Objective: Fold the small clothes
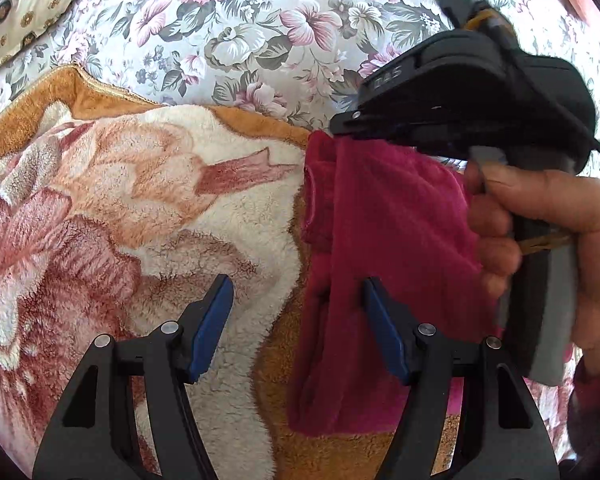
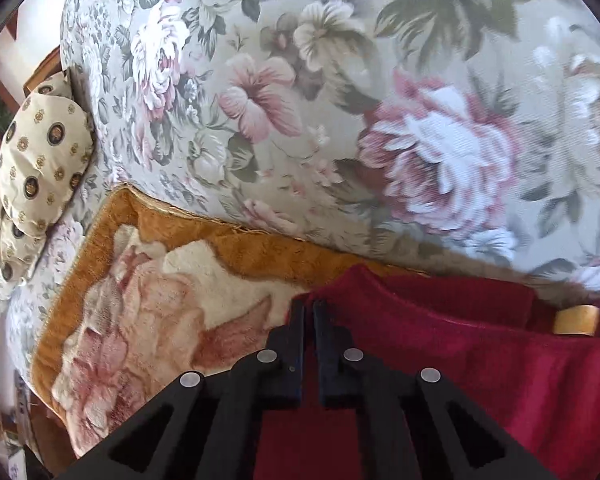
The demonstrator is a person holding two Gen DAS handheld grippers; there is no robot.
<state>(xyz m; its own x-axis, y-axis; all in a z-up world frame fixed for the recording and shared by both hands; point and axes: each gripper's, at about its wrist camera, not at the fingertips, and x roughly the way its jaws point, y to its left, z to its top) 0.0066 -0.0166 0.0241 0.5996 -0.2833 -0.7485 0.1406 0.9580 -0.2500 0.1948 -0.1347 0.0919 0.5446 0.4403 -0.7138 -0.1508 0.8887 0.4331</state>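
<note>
Both cameras ride on the handheld grippers, tilted steeply down and close over the bed. The left view looks past its own fingers and catches the right gripper at two o'clock. Both views share the crimson cloth, the plush blanket and the floral cover toward twelve.
</note>
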